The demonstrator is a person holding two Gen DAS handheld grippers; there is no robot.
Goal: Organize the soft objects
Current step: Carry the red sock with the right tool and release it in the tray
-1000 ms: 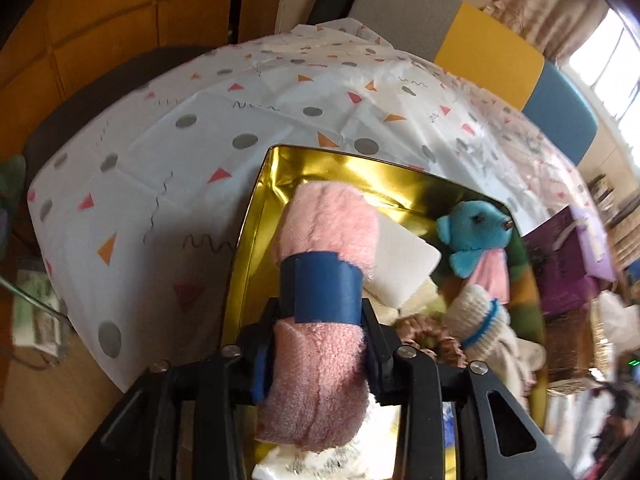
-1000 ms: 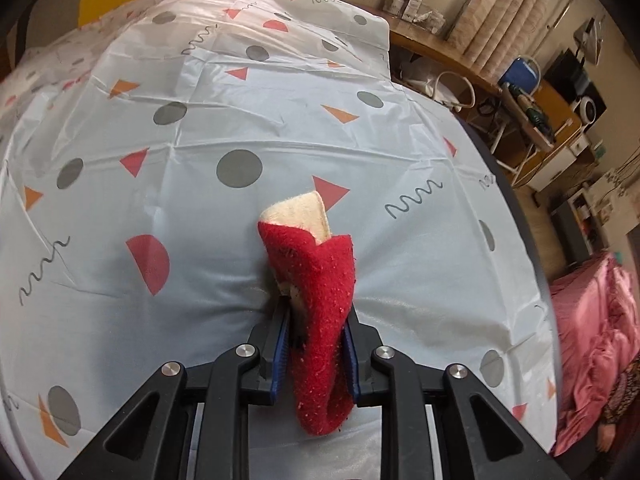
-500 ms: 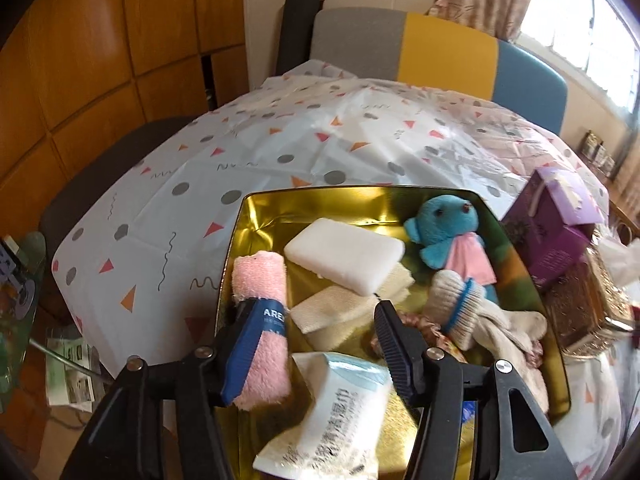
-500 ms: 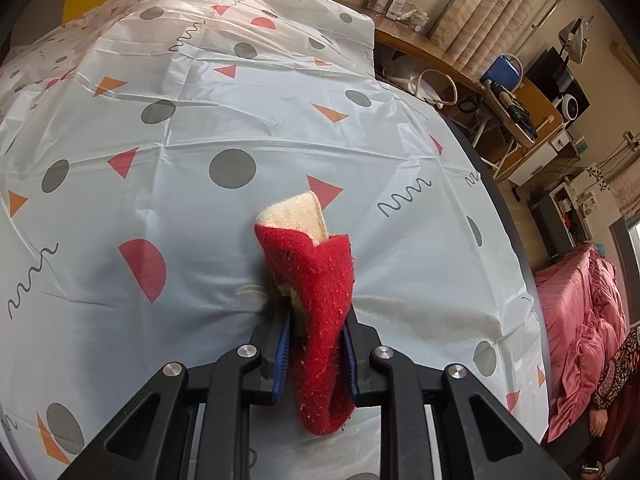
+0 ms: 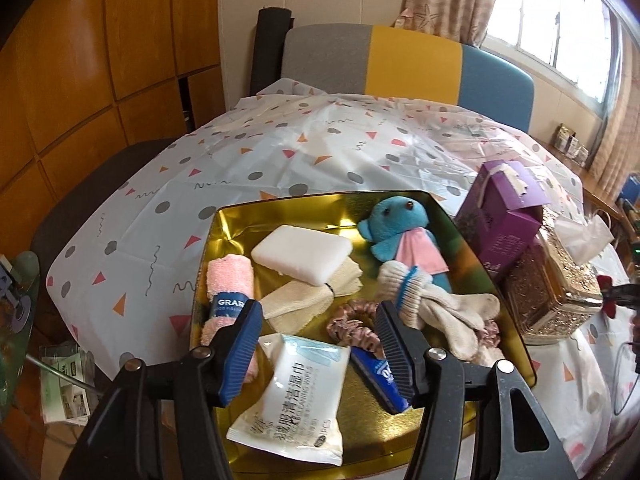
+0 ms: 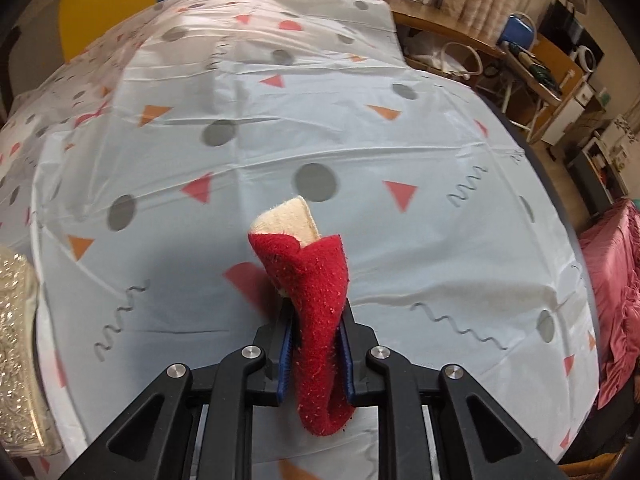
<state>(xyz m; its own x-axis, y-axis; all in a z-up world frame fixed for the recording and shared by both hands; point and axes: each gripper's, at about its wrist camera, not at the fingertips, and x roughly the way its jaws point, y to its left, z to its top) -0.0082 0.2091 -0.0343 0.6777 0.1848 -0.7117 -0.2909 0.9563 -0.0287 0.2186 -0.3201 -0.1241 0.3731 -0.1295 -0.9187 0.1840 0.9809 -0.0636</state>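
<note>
A gold tray (image 5: 504, 292) on the table holds a rolled pink towel (image 5: 229, 276) with a blue band at its left side, a white sponge (image 5: 304, 254), cream cloths (image 5: 298, 300), a blue plush bear (image 5: 400, 226), white socks (image 5: 432, 300), pink scrunchies (image 5: 352, 326) and a wet-wipes pack (image 5: 296, 404). My left gripper (image 5: 318, 348) is open and empty above the tray's near part. My right gripper (image 6: 316, 348) is shut on a red and cream sock (image 6: 316, 292), held above the patterned tablecloth (image 6: 360, 128).
A purple box (image 5: 502, 216) and a glittery gold tissue box (image 5: 552, 292) stand right of the tray; the gold box also shows at the left edge of the right wrist view (image 6: 18, 360). A chair (image 5: 400, 60) stands behind the table. Shelves and clutter lie beyond the table's right edge.
My left gripper let go of the pink towel, which now lies in the tray's left side, then opened and pulled back and up. My right gripper lifted the red sock and shifted over the cloth.
</note>
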